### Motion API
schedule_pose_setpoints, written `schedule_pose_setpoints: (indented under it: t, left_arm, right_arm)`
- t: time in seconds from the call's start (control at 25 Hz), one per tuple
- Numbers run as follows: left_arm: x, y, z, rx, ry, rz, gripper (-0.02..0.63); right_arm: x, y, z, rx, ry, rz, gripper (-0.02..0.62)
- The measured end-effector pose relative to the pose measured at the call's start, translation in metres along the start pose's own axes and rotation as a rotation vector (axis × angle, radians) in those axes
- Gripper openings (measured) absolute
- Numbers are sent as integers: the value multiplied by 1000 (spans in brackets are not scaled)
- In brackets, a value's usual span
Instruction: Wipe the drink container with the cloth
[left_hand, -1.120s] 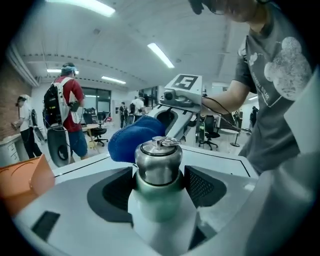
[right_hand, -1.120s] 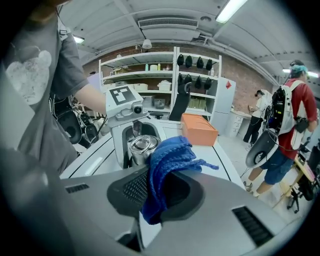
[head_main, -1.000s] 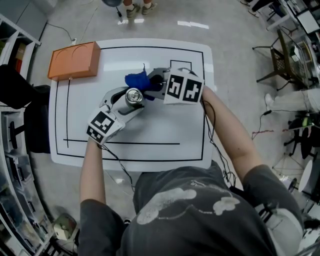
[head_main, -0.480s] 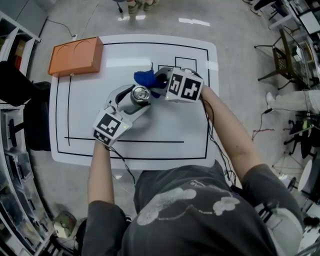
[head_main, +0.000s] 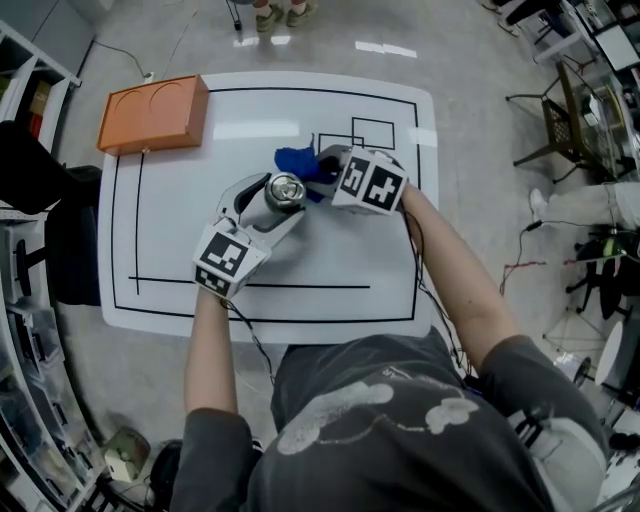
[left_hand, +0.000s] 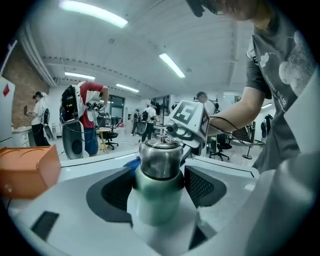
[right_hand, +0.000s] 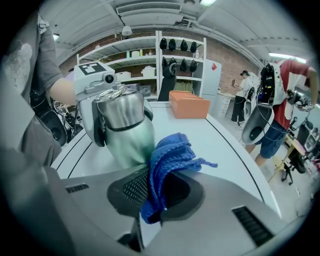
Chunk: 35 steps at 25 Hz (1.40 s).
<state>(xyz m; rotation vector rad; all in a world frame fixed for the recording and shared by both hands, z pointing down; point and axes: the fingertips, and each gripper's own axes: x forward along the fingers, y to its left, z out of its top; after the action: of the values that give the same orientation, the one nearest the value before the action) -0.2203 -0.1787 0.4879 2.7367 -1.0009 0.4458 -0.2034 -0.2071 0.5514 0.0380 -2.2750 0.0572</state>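
**Left gripper** (left_hand: 159, 192) is clamping its 2 jaws on the lower body of the drink container (left_hand: 160, 160). The container is a steel bottle with a pale green body, standing roughly upright just above the middle of the head view.

**Right gripper** (right_hand: 157, 195) is pinching the blue cloth (right_hand: 172, 157) between its 2 jaws. The bunched cloth is pressing against the container's side, on the container's upper right in the head view.

The 2 grippers are meeting at the container, the left from the lower left of the frame and the right from the right.

The container is sitting over the white table (head_main: 330, 250), inside its black outline. No view shows whether its base is touching the surface.

An orange box (head_main: 152, 113) is lying at the table's upper-left corner, well apart from the container.
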Motion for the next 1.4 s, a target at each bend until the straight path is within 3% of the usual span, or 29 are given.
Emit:
schedule_pose_setpoints:
  t: [0.4,0.8,1.12,1.4]
  left_arm:
    - [-36,-9,18,-150,-87,288,322]
    - [-58,-81,39,-197,-162,516,316]
    - [-85,-152,34,-204,-241,713,118]
    - [-100,-217,30,-196,-258,823,63]
  right_arm:
    - [-44,9,7,-17,-66,-123,43]
    - [-118,46,2,-46,-193,-191,44]
    - [-149,111,-12,-139,-273,-142,44]
    - [-179,168,-32,-210,-308,-117,44]
